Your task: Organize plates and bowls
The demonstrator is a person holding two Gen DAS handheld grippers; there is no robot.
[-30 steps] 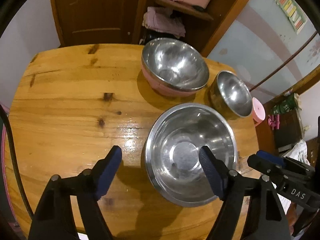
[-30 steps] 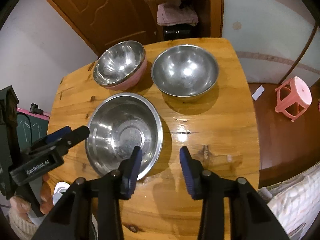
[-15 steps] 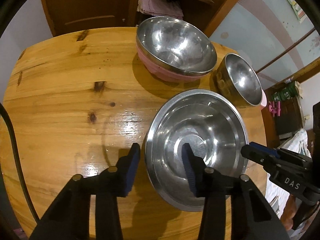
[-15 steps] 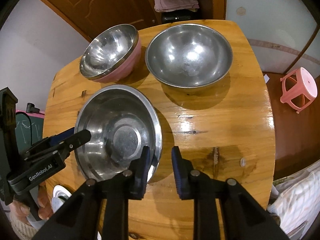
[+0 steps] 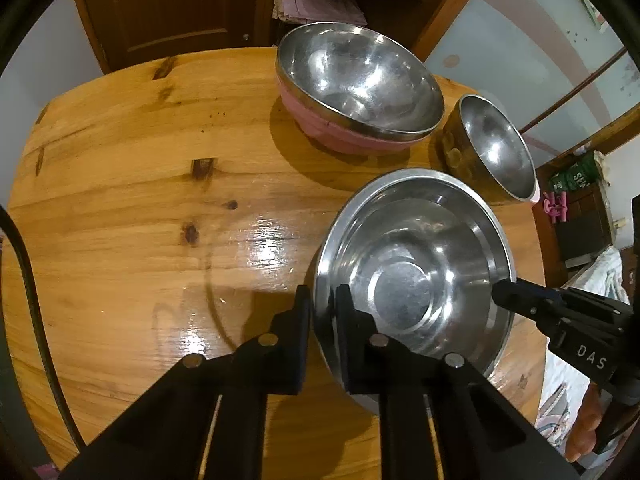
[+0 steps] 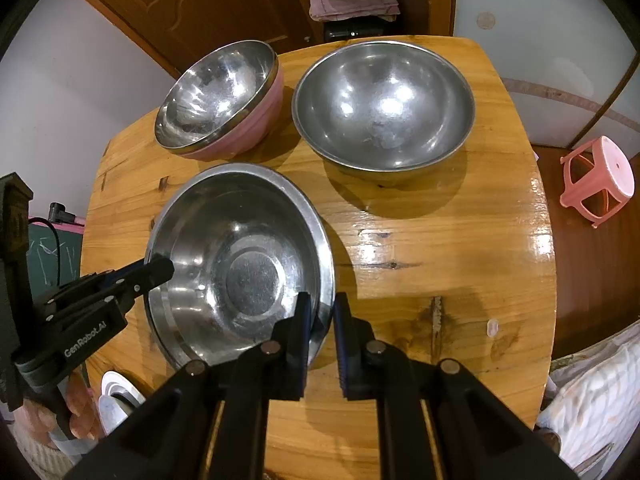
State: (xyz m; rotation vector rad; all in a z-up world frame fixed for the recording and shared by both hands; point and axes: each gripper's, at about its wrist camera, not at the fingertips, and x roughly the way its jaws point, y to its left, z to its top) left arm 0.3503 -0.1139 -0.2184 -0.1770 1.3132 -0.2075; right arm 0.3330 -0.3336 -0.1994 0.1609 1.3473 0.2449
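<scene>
Steel basin (image 5: 416,264), the wide flat-bottomed one, sits toward the near edge of the wooden table (image 5: 140,184), with you gripping it from both sides. Your left gripper (image 5: 323,304) has just been closing and now pinches the rim on its side, one finger inside the basin and one outside; your right gripper (image 6: 321,312) has just closed the same way on the opposite rim. Both are nearly shut on thin metal, so keep the squeeze even and lift the two hands together, level, or the slick rim may slide out of one pair of pads. Raise it straight up before carrying it across. The pink-sided bowl (image 6: 224,100) and the plain steel bowl (image 6: 384,108) stand near the far edge, close beside each other, so clear their rims before you lower.
</scene>
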